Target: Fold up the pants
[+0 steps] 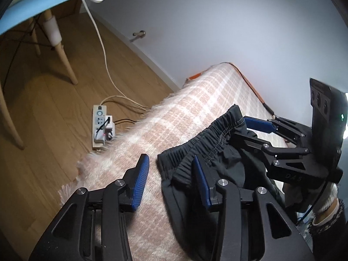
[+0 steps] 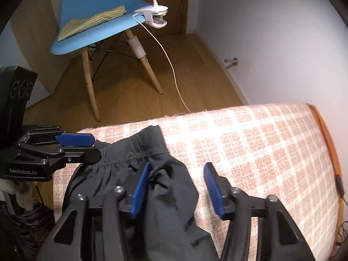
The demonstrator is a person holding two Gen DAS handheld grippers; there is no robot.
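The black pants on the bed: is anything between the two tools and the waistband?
Nothing visible. Both the left tool and right tool are open directly at the black pants, which lie on the checked blanket.

Even, soft indoor light; the white wall [image 2: 271, 43] is the brightest area and shows mild glare. The chair [image 2: 93, 10] casts a soft shadow on the wooden floor [image 1: 43, 108] beneath it. Fisheye distortion bends straight lines, and corners darken to black. Focus is slightly soft throughout.
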